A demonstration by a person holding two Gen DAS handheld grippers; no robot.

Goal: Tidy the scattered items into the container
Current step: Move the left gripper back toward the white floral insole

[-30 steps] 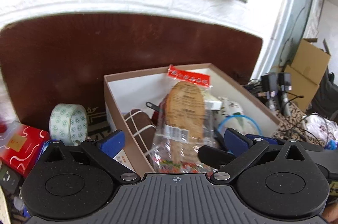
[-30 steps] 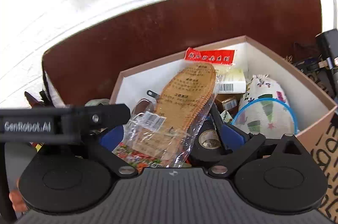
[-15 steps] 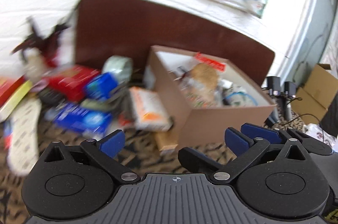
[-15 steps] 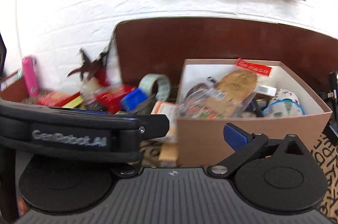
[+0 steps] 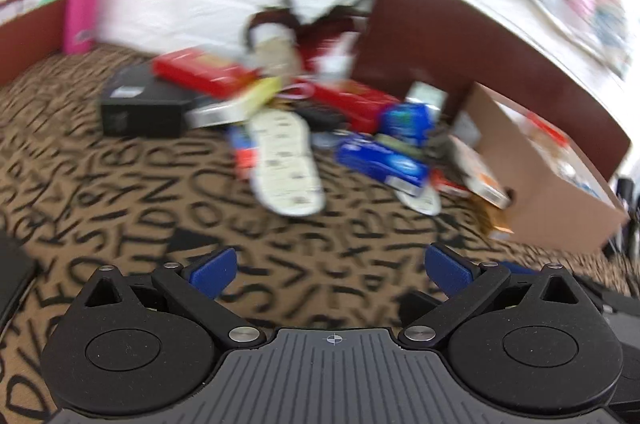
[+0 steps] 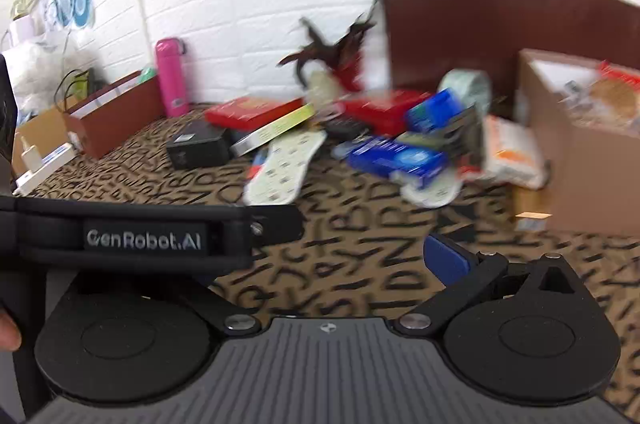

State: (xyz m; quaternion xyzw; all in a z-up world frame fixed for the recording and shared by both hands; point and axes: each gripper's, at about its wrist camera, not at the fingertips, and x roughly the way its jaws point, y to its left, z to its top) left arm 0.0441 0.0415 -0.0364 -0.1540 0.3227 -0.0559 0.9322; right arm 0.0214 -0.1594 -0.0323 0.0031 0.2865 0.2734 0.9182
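Observation:
A brown cardboard box stands at the right with a bagged tan insole and other items inside. A pile lies left of it: white insoles, blue packets, red boxes, a black box, a tape roll. My left gripper is open and empty above the letter-print cloth, well short of the pile. My right gripper is open and empty; its left finger is hidden behind the left gripper's body.
A pink bottle stands at the white brick wall. A brown headboard is behind the box. A brown paper bag sits at far left. Bare patterned cloth lies between grippers and pile.
Both grippers let go of the bagged insole, which stays in the box, and drew back and swung left, so the pile of scattered items is now in front.

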